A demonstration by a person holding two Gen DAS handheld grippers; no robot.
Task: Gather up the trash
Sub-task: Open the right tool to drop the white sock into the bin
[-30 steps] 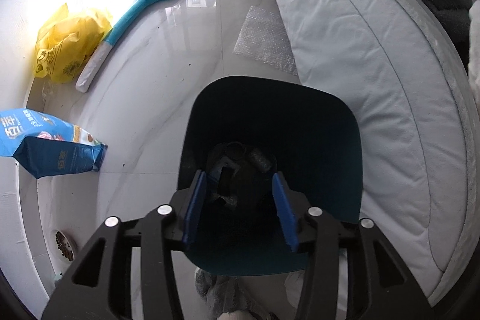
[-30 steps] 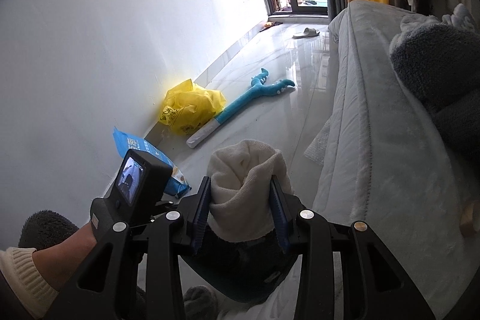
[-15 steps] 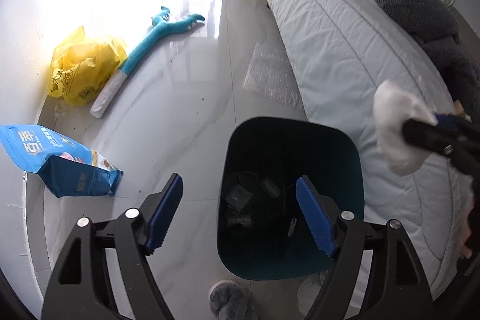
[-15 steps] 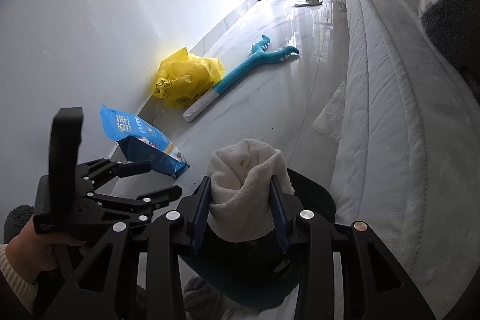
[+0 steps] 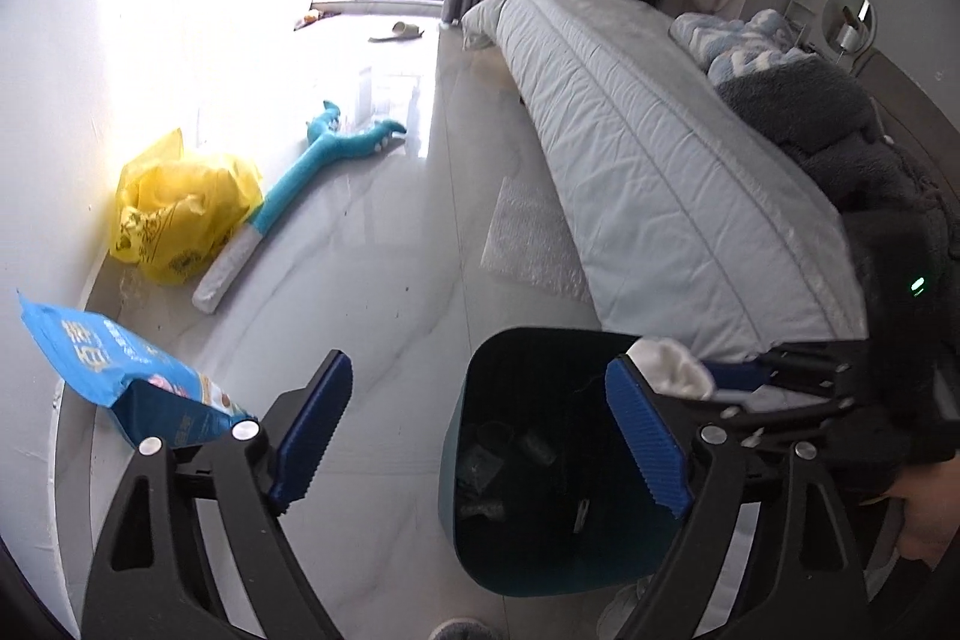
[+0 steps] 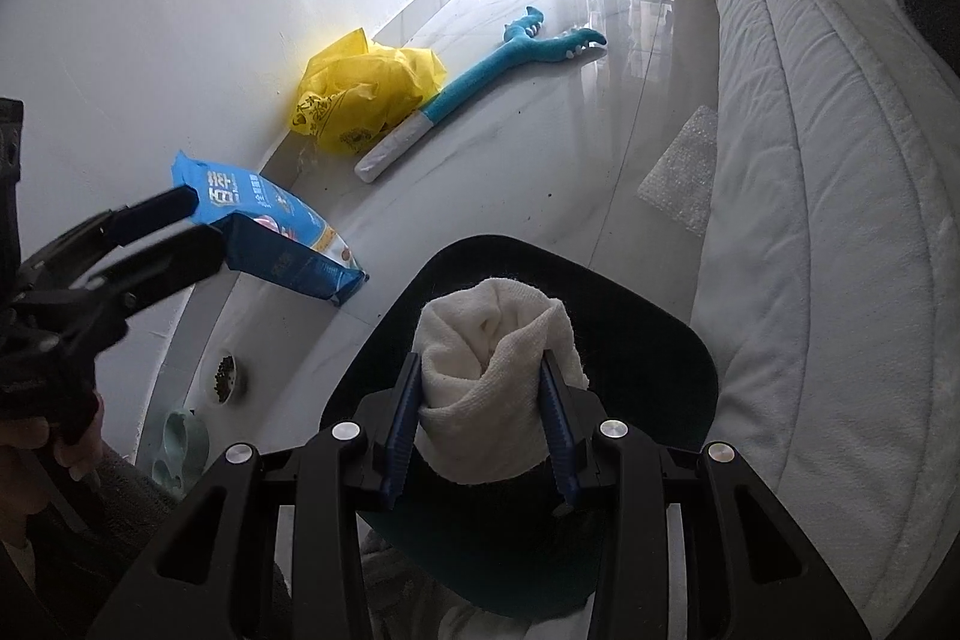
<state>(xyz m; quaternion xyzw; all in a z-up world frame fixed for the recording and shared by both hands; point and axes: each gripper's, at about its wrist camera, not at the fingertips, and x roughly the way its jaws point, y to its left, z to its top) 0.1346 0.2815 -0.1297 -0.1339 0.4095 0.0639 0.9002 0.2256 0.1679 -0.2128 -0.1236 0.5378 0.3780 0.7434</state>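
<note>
The white rolled cloth sits clamped between my right jaws, its bunched top poking up past the pads, and it hangs right over the mouth of the dark teal bin — in the left wrist view the same cloth shows just at the bin's far rim, beside the bed. My right gripper is squeezed tight on it, so the drop has not yet been made. My left gripper holds nothing; its jaws are opening wide over the floor and the near side of the bin, with scraps already lying at the bottom. What worries me is the release: the cloth is soft and fuzzy, and I judge it may cling to one pad or unroll as I let go, so part of it drapes over the rim or slides down between the bin and the bed. Being near that edge rather than over the middle makes it likelier. The two grippers are also close together here — a careless swing could knock them or tip the bin. Farther out, the blue pouch, the yellow bag and the bubble wrap lie on the floor.
</note>
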